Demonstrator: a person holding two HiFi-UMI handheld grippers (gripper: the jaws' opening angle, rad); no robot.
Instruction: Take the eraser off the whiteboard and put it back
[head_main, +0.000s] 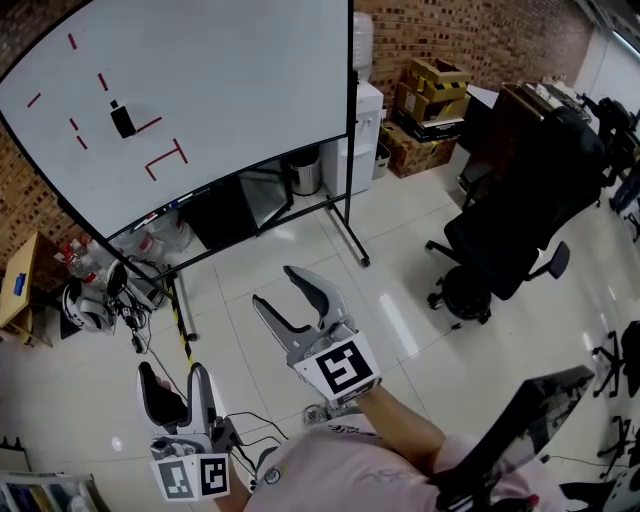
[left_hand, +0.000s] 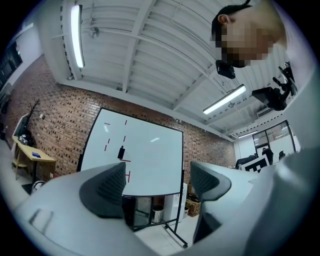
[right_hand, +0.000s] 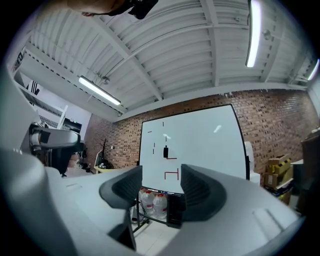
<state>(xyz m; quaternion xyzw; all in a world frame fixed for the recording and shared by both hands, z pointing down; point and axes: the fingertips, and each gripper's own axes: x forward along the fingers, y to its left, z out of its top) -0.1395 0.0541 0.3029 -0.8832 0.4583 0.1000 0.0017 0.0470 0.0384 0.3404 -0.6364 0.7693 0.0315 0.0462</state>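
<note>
Right gripper (head_main: 275, 285) extended, left gripper (head_main: 172, 372) low; jaws apparently apart.

Bright ceiling tubes (left_hand: 76, 35), fisheye-warped edges

left gripper (head_main: 175, 378): we're holding it low and close in, jaws apart, empty
right gripper (head_main: 277, 288): out front, jaws apart, empty too

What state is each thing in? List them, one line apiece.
eraser: stuck on the whiteboard, not yet taken off.
whiteboard: upright on its stand, red marks on it.
left tongs: open, nothing between them.
right tongs: open, nothing between them, well short of the board.
</note>
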